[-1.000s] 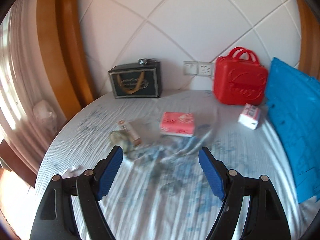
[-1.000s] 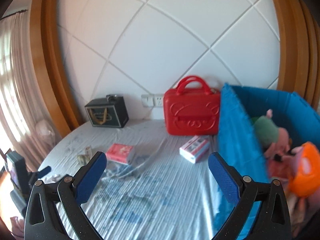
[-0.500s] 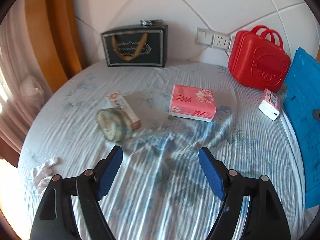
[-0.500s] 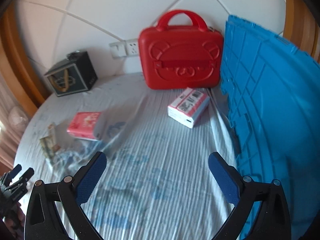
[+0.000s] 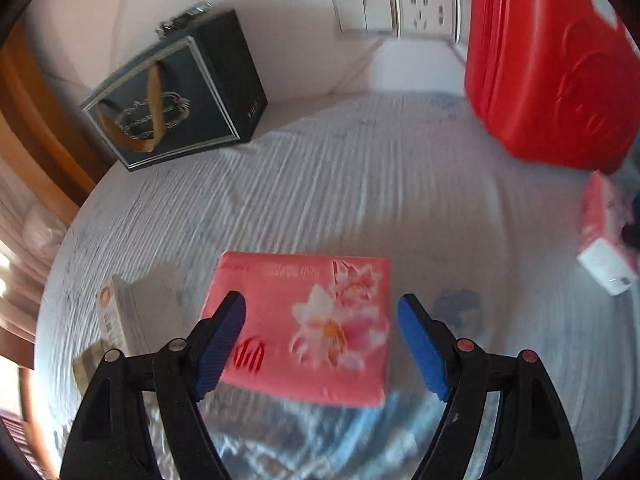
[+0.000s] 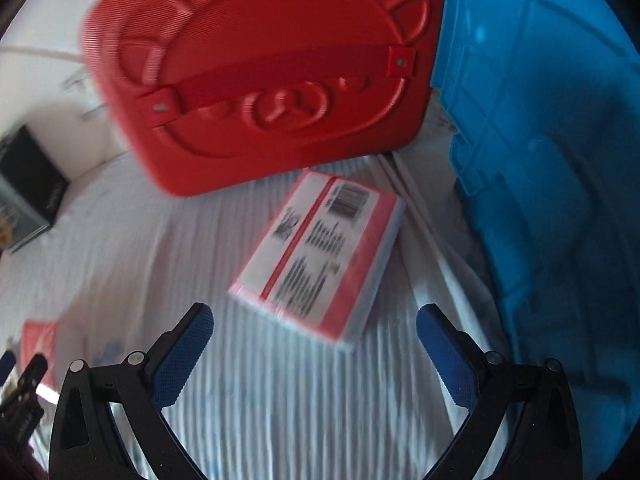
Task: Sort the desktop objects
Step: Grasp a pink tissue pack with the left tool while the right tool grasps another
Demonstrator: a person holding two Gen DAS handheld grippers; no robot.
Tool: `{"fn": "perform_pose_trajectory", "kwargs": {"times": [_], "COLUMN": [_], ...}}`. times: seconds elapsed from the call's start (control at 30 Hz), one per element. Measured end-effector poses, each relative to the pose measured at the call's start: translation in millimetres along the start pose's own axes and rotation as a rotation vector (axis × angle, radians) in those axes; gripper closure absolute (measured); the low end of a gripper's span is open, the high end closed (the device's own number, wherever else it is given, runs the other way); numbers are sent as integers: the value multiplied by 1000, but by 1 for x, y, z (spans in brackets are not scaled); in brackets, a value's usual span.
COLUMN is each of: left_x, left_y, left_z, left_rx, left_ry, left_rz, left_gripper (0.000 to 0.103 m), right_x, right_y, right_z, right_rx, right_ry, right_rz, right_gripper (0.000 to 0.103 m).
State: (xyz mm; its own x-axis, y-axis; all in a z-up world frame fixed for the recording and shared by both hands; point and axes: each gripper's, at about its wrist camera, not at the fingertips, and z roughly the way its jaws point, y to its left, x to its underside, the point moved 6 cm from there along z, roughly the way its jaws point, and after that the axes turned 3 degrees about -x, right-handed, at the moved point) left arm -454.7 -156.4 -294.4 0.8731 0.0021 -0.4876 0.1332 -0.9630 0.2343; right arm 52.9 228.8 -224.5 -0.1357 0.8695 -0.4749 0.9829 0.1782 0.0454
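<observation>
A pink tissue pack (image 5: 320, 344) printed with flowers lies flat on the white striped cloth (image 5: 320, 184). My left gripper (image 5: 320, 304) hovers over it, open, one finger on either side and no pad pressing. A second pack (image 6: 320, 256), white and pink with a barcode, lies in front of the red case (image 6: 260, 80). My right gripper (image 6: 314, 314) is open just short of it, holding nothing. The second pack (image 5: 604, 236) also shows at the right edge of the left wrist view.
A blue crate (image 6: 552, 160) stands right of the barcode pack. A black gift box (image 5: 176, 92) and wall sockets (image 5: 400, 8) are at the back. A small carton (image 5: 120, 312) and a round tin (image 5: 86, 364) lie left of the pink pack.
Both grippers have dropped and moved forward. The left has come over the flowered pink pack, the right close to the barcode pack by the red case. Both stay open.
</observation>
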Motion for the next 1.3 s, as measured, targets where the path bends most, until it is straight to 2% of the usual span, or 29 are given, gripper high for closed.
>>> {"fn": "perform_pose_trajectory", "kwargs": {"times": [0.07, 0.17, 0.23, 0.3, 0.4, 0.53, 0.67, 0.73, 0.77, 0.87, 1.0, 1.07, 1.1, 1.13, 1.17, 1.23, 1.3], "left_x": [2, 11, 18, 28, 42, 62, 78, 87, 92, 107, 110, 105, 102, 99, 98, 95, 95], "left_y": [-2, 8, 24, 43, 78, 110, 143, 153, 157, 167, 171, 173, 174, 175, 176, 181, 195], "left_z": [12, 15, 15, 13, 12, -6, -34, -37, -34, -11, 7, 15, 18, 20, 20, 22, 28], "left_rx": [-11, -41, -41, -34, -27, 92, 203, 212, 182, 94, 80, 74, 78, 78, 69, 38, -24], "left_ry": [15, -27, -37, -45, -50, -64, -86, -61, -27, 80, 128, 132, 126, 121, 117, 112, 114], "left_rz": [37, 86, 82, 73, 45, -46, -203, -266, -279, -315, -352, -362, -364, -361, -353, -336, -326], "left_gripper": [25, 23, 22, 22, 22, 22, 22, 22, 22, 22, 22, 22, 22, 22, 22, 22, 25], "right_x": [-7, -12, -8, 0, 18, 62, 105, 114, 113, 94, 77, 73, 70, 72, 77, 92, 116], "right_y": [-2, 0, 0, 3, 19, 59, 109, 132, 143, 171, 221, 252, 265, 279, 284, 299, 312], "right_z": [22, 49, 65, 68, 58, 36, 15, 7, 1, -17, -26, -13, -8, 2, 9, 13, 9], "right_rx": [10, -6, 22, -3, -37, -136, -247, -281, -294, -298, -329, -313, -301, -289, -286, -335, -365], "right_ry": [26, 61, 102, 107, 86, 112, 147, 144, 120, 19, -27, -17, -5, 16, 31, 64, 85], "right_rz": [29, 40, 33, 21, -85, -221, -337, -371, -378, -390, -462, -521, -543, -573, -598, -660, -751], "right_gripper": [0, 0, 0, 0, 4, 3, 0, 0, 0, 0, 1, 12, 25, 32, 33, 34, 43]}}
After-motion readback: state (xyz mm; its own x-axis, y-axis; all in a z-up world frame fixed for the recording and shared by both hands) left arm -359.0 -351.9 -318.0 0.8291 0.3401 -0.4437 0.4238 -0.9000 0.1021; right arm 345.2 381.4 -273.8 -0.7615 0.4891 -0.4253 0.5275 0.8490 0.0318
